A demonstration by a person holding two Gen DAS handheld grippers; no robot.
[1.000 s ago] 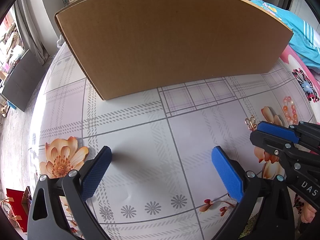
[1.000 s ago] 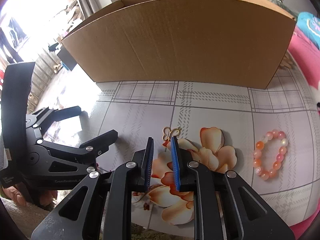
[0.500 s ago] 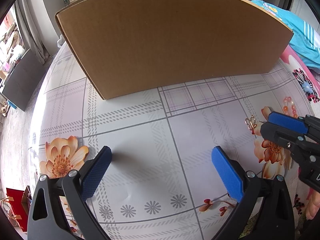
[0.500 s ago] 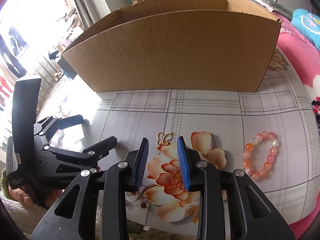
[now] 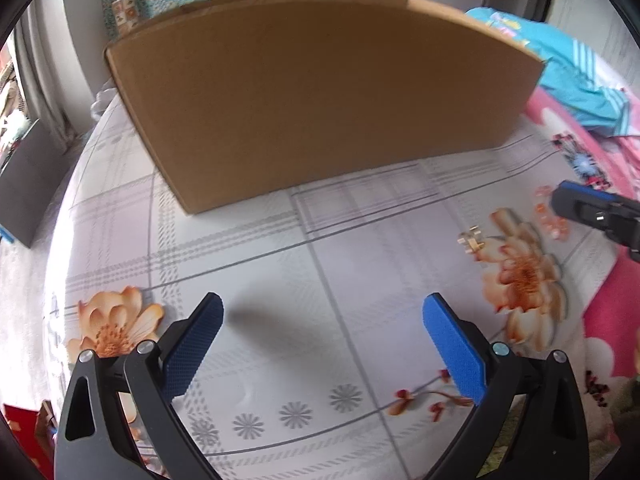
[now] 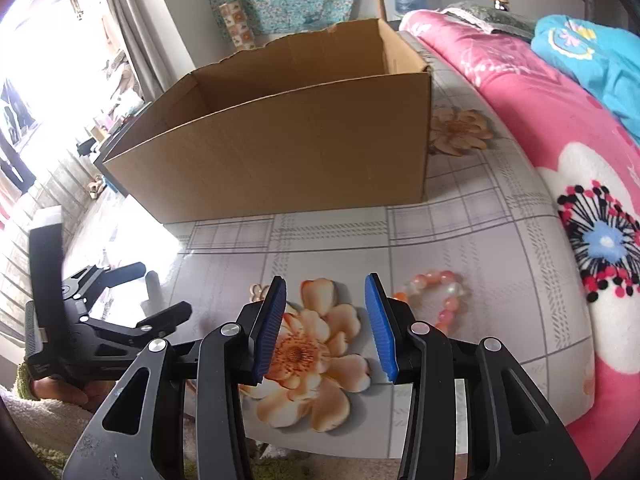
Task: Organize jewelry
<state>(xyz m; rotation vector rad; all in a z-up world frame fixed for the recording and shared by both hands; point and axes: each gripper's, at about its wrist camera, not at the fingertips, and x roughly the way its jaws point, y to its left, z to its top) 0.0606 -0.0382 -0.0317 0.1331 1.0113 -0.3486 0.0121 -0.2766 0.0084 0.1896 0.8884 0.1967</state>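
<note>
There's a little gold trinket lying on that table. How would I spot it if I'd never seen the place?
Find the big open cardboard box on the flowered tablecloth. In front of it, at the upper edge of a printed orange flower, lies the gold butterfly charm. Unlike the pink-and-orange bead bracelet beyond the flower, it is tiny, flat and metallic.

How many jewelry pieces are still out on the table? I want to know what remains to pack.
2: a gold butterfly charm beside the printed flower, and a pink bead bracelet further right. The box interior is mostly hidden.

Cardboard box (image 6: 280,152) walls off tabletop's (image 5: 340,280) far side; near side open.
</note>
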